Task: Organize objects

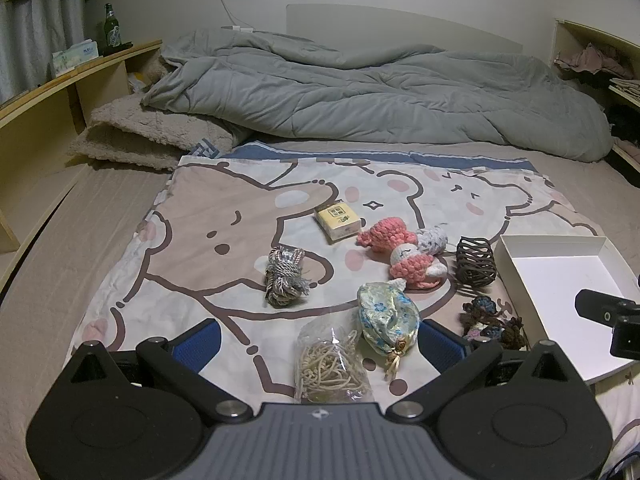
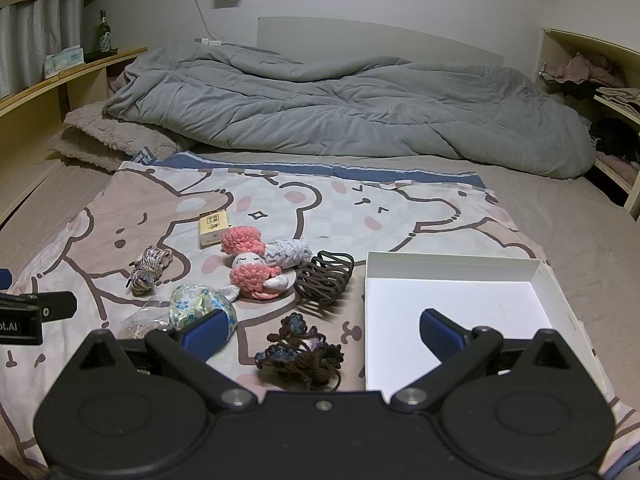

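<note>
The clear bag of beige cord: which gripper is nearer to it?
Left. The clear bag of beige cord lies between the left gripper's open fingers. The right gripper, also open, sits off to the bag's right, over the dark crochet piece and the white box's edge.

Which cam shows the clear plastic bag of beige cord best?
Left wrist: the clear plastic bag of beige cord lies whole between the open fingers. Right wrist shows only a corner, cut off by the gripper body.
</note>
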Demonstrator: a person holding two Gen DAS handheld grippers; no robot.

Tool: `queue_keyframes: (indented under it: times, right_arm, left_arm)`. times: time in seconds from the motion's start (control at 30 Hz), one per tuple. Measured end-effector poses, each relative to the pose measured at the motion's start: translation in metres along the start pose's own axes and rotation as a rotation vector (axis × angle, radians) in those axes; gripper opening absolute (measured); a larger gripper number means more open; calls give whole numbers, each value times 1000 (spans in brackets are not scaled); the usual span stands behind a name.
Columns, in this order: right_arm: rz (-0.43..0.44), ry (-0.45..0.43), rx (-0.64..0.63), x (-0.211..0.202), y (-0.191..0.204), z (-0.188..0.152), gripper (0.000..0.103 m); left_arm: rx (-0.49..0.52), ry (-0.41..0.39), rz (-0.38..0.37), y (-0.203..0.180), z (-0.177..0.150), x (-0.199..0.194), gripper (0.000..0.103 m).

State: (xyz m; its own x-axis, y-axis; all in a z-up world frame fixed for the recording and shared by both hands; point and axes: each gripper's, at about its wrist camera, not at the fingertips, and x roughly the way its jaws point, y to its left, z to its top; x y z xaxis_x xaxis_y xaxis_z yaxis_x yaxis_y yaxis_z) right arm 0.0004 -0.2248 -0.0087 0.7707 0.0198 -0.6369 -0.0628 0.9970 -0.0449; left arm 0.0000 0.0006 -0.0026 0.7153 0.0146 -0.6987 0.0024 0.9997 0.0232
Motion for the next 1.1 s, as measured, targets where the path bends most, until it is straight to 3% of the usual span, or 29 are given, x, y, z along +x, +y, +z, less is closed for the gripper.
queue_keyframes:
  times: [1.1]
  right_arm:
    - [-1,3,4,2,-2,-1,103]
  left_arm:
    - [-2,7,-12,-4,-3,1,103]
